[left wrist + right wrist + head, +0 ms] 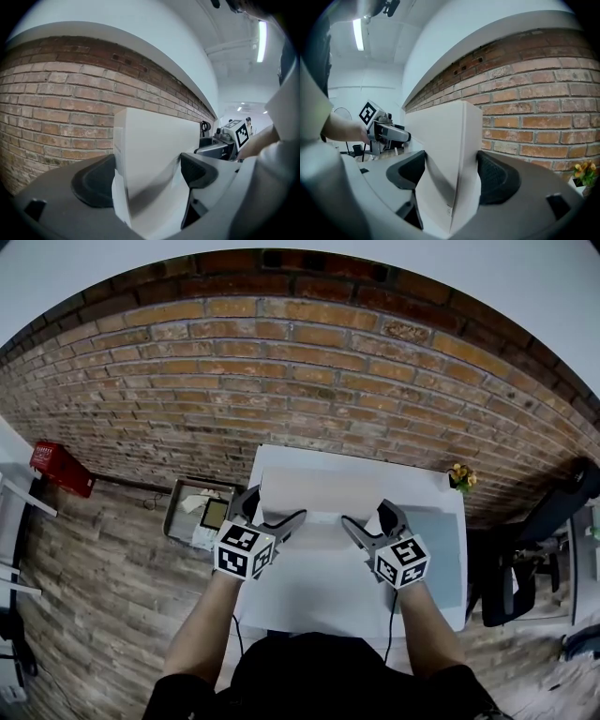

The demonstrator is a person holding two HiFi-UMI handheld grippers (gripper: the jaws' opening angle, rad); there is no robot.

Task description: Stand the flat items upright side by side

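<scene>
A white box [322,491], flat, plain and rectangular, stands upright on a long edge near the far edge of the desk. Its broad faces run parallel to that edge, and it sits closer to the far left corner than to the far right one. One narrow side face carries a small pale label low down. The left gripper [147,173] clamps its left end and the right gripper [450,176] its right end, pads pressed on the broad faces. Whether its bottom edge touches the desk cannot be told.
</scene>
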